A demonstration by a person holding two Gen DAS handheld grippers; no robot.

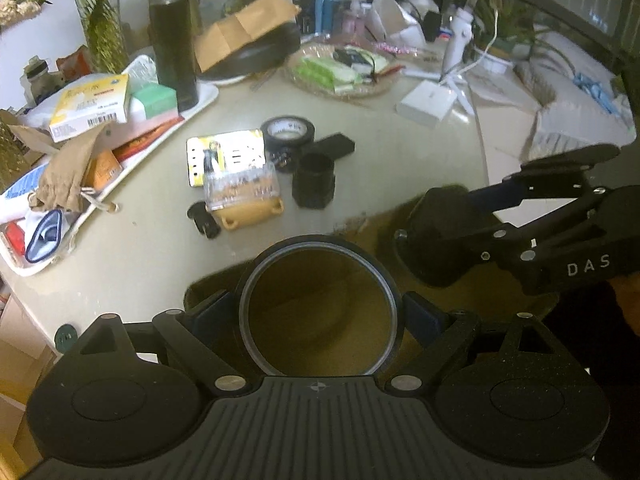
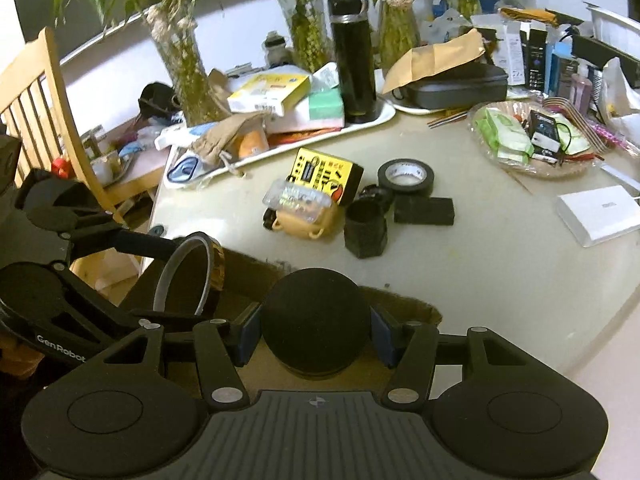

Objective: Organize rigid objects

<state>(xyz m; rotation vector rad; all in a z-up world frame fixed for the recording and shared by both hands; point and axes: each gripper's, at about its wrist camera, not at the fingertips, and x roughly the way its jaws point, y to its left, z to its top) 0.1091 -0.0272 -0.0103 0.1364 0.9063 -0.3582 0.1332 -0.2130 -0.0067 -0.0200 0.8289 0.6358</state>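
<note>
A: How far along does the tidying look?

B: Early, I'd judge. The left gripper (image 1: pixel 319 312) has its jaws spread wide and pinching a big tape ring (image 1: pixel 319 312), amber-walled with a pale rim, at its 2 sides. The right gripper (image 2: pixel 315 334) is clamped on a round black lid (image 2: pixel 315 322). Both are held over a brown box (image 2: pixel 404 308) at the near edge of the table (image 1: pixel 400 184), so those 2 pieces seem headed in there.

A: And what's left?

B: A cluster out in the middle of the table: a black tape roll (image 2: pixel 406 176), a flat black block (image 2: pixel 424 211) touching it, a black cup-shaped part (image 2: pixel 366 234), a yellow packet (image 2: pixel 326 176), and a clear case (image 2: pixel 298 200) resting on a tan holder (image 2: pixel 308 222). At least 6 pieces untouched.

A: Any writing you can read?

B: "DAS" on the right gripper's arm in the left view, "GenRobot" on the left gripper's body in the right view. The yellow packet carries black print too blurred to read, and the yellow-and-white carton (image 1: pixel 94 106) on the tray (image 1: pixel 208 98) along the far-left edge shows a barcode, the words unclear.
</note>
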